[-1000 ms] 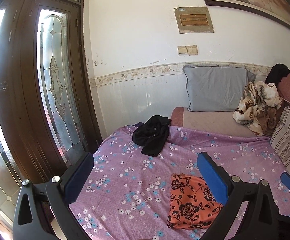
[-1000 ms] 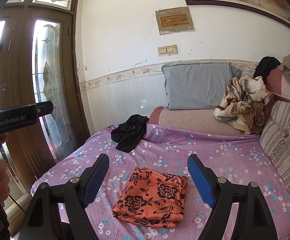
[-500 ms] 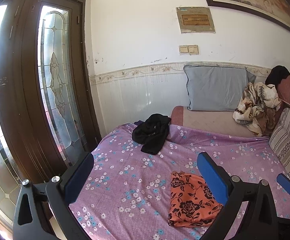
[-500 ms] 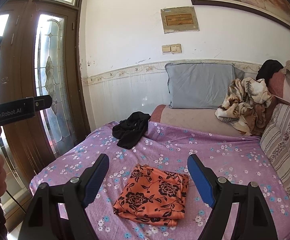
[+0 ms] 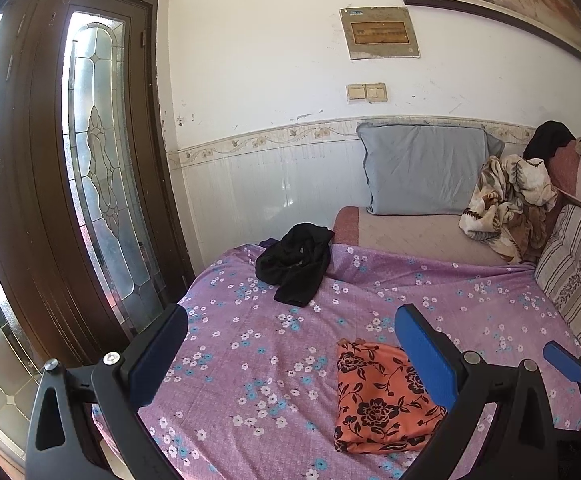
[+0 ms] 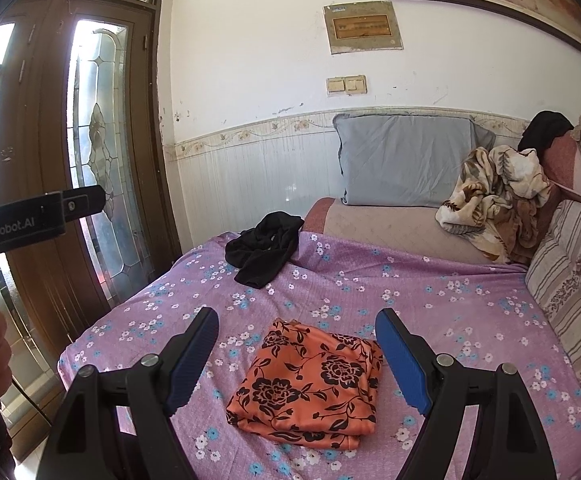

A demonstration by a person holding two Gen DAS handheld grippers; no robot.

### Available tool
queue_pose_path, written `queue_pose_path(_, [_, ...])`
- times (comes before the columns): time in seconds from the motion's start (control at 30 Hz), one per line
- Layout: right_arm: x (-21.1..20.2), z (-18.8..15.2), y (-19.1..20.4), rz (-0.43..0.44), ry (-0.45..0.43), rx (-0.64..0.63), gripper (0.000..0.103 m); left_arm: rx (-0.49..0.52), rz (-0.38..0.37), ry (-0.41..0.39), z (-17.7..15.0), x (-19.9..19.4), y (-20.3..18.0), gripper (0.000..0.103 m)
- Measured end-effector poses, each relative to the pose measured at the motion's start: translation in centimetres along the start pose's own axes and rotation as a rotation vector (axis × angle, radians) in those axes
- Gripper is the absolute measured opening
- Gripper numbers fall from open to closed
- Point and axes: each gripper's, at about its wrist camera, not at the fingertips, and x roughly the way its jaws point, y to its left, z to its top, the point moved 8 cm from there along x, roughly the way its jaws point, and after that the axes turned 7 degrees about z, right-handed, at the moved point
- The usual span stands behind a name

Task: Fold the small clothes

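Note:
A folded orange cloth with black flowers [image 6: 310, 388] lies flat on the purple flowered bedsheet [image 6: 430, 312], between and just beyond my right gripper's fingertips; it also shows in the left wrist view [image 5: 378, 396]. A crumpled black garment [image 5: 296, 262] lies at the sheet's far left, also in the right wrist view [image 6: 264, 248]. My left gripper [image 5: 290, 336] is open and empty, held above the bed's left side. My right gripper [image 6: 296, 340] is open and empty above the orange cloth. One right fingertip [image 5: 562, 360] shows in the left wrist view.
A grey pillow [image 5: 422, 172] leans on the tiled wall. A crumpled floral blanket [image 5: 506, 204] and striped cushion [image 5: 578, 272] sit at the right. A brown glass door [image 5: 90, 184] stands left of the bed. The left gripper's body [image 6: 30, 220] shows at the left.
Both grippers have drawn slightly back and up from the bed; the orange cloth and black garment lie unmoved. Both grippers stay open.

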Motion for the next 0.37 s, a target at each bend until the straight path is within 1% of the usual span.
queue_pose_path(0.2, [0.9,-0.2,-0.2,-0.001,0.016,0.000,0.083,0.002,-0.010,0.004,-0.1,0.7,-0.4,0.103])
queue_pose_path(0.3, [1.5,-0.4,-0.4,0.000,0.024,0.003,0.083,-0.004,-0.027,0.001,-0.3,1.2,-0.6,0.103])
queue_pose_path(0.37, [1.9,-0.5,-0.8,0.001,0.032,0.006,0.083,-0.009,-0.039,0.014,-0.5,1.9,-0.8,0.103])
